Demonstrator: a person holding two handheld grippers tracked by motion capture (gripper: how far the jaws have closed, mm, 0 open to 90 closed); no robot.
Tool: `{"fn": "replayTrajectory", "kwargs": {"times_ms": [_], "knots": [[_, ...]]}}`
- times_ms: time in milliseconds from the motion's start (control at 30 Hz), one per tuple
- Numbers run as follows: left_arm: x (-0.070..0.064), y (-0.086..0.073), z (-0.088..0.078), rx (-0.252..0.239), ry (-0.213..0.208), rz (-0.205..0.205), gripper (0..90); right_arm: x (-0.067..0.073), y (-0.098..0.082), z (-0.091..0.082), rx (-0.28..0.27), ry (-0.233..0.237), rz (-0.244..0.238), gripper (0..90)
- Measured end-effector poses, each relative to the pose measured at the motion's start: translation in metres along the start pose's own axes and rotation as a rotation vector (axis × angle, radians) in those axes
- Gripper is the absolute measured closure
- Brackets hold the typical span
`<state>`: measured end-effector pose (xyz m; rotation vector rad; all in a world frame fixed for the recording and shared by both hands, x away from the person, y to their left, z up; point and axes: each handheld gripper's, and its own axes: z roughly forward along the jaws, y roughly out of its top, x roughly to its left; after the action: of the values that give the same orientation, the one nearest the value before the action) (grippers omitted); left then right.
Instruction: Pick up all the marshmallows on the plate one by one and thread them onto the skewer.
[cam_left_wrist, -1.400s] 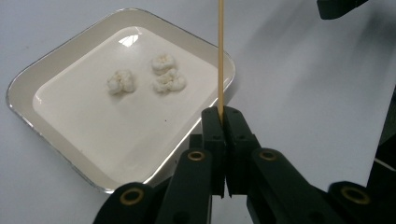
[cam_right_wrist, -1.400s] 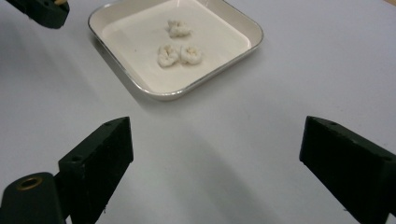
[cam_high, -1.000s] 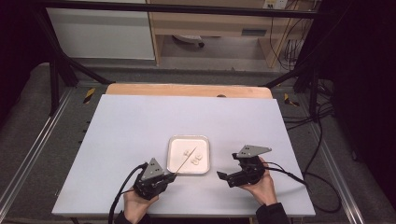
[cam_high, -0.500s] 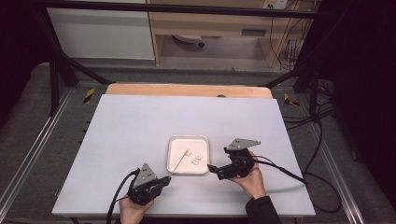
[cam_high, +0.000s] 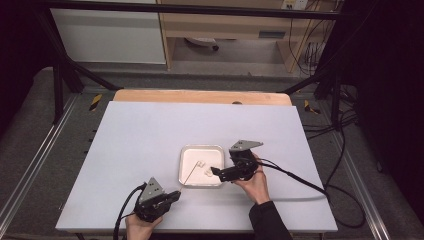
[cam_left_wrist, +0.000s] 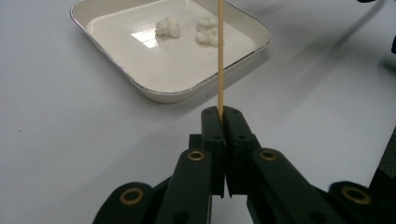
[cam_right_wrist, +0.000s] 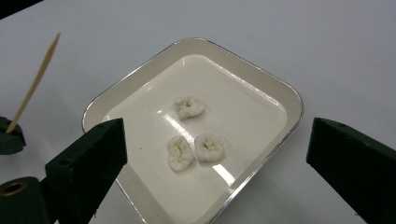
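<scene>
Three small white puffy pieces (cam_high: 206, 169) lie in the shallow white tray (cam_high: 187, 182), seen from the high view near the middle of the white surface (cam_high: 150, 135). The left tool (cam_high: 172, 196) sits just off the tray's near-left corner, its skewer (cam_high: 191, 172) slanting in over the tray's near rim; the right tool (cam_high: 216, 171) reaches over the tray's right rim toward the pieces.

Left gripper view: the left tool (cam_left_wrist: 222, 112) is clamped tight on the base of the thin wooden skewer (cam_left_wrist: 220, 56), which points over the tray (cam_left_wrist: 116, 65) toward its pieces (cam_left_wrist: 167, 27).

Right gripper view: the right tool (cam_right_wrist: 219, 154) stands wide apart and empty, spanning the tray (cam_right_wrist: 289, 98); two pieces (cam_right_wrist: 196, 149) touch near the tray's middle, a third (cam_right_wrist: 189, 106) lies just beyond them.

The pieces look light, soft and crumbly, so take one gently across its sides. The skewer is stiff but slender and likely to snap if bent.
</scene>
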<state>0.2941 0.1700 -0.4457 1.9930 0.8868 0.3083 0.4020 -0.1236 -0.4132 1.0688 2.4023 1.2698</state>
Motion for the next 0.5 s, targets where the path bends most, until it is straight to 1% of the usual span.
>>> {"fn": "replayTrajectory", "kwargs": {"times_ms": [67, 133, 167, 200, 233, 333, 400, 467, 500], "knots": [[0.001, -0.001, -0.001, 0.001, 0.002, 0.000, 88.2, 0.000, 0.002, 0.005, 0.003, -0.005, -0.004, 8.1], [0.002, -0.002, -0.001, 0.002, 0.004, -0.006, 88.2, -0.001, 0.003, 0.010, 0.006, 0.007, 0.004, 12.3], [0.002, -0.002, -0.001, 0.001, 0.003, -0.011, 88.2, -0.001, 0.003, 0.012, 0.009, 0.011, -0.003, 15.5], [0.003, -0.002, -0.001, 0.000, 0.004, -0.011, 88.2, 0.000, 0.004, 0.018, 0.027, 0.013, -0.022, 20.2], [0.003, -0.002, -0.001, -0.001, 0.006, -0.011, 88.2, 0.000, 0.004, 0.018, 0.027, 0.013, -0.022, 20.2], [0.003, -0.002, -0.001, -0.003, 0.008, -0.012, 88.2, 0.003, 0.005, 0.026, 0.053, 0.019, -0.048, 28.1], [0.002, -0.002, -0.002, -0.004, 0.003, -0.012, 88.2, 0.004, 0.003, 0.031, 0.055, 0.033, -0.041, 37.5], [0.002, -0.002, -0.002, -0.002, 0.002, -0.010, 88.3, 0.003, 0.002, 0.034, 0.080, 0.012, -0.046, 41.0], [0.003, -0.002, -0.002, -0.001, 0.003, -0.009, 88.3, 0.003, 0.002, 0.034, 0.080, 0.012, -0.046, 41.0]]}}
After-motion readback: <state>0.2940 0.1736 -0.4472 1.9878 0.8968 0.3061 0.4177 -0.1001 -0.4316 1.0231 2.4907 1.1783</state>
